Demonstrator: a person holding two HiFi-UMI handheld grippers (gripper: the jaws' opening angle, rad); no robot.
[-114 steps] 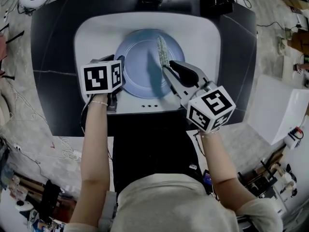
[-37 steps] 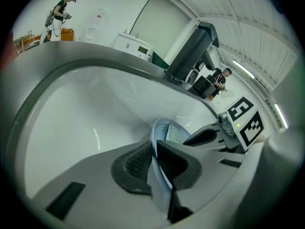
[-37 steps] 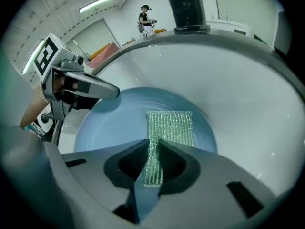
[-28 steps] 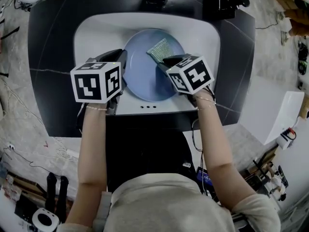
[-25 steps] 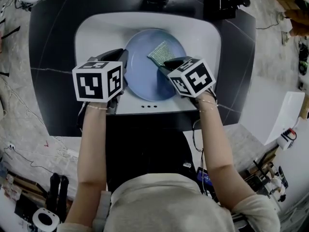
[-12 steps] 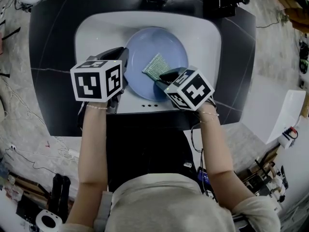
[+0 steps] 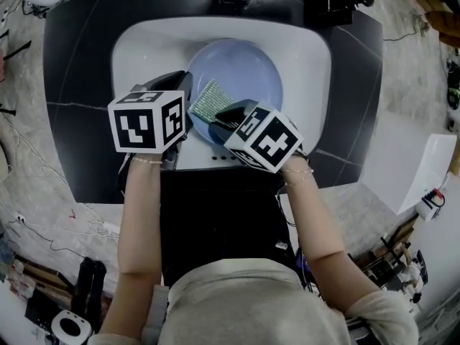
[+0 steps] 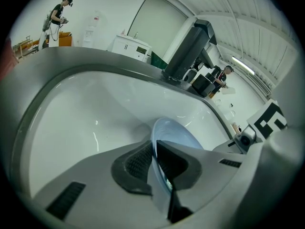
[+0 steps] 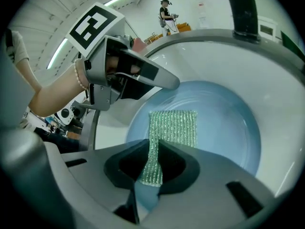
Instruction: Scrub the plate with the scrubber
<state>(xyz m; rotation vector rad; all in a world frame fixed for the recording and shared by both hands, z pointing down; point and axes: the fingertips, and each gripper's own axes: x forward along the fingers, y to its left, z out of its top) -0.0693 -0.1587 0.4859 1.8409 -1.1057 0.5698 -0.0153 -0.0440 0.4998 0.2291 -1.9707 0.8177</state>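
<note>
Over the white sink (image 7: 140,45) set in the dark worktop (image 7: 75,85), the head view's marker cubes hide most of both jaw pairs and the near rim of the pale blue plate (image 7: 244,67). The green mesh scrubber (image 7: 207,100) sits at the plate's near-left edge, between the left hand-held gripper (image 7: 181,88) and the right hand-held gripper (image 7: 221,113).

Left gripper view: its jaws pinch the plate's rim, seen edge-on.

Right gripper view: its jaws clamp a narrow tail of the scrubber, whose wider glittery part lies on the plate.
</note>
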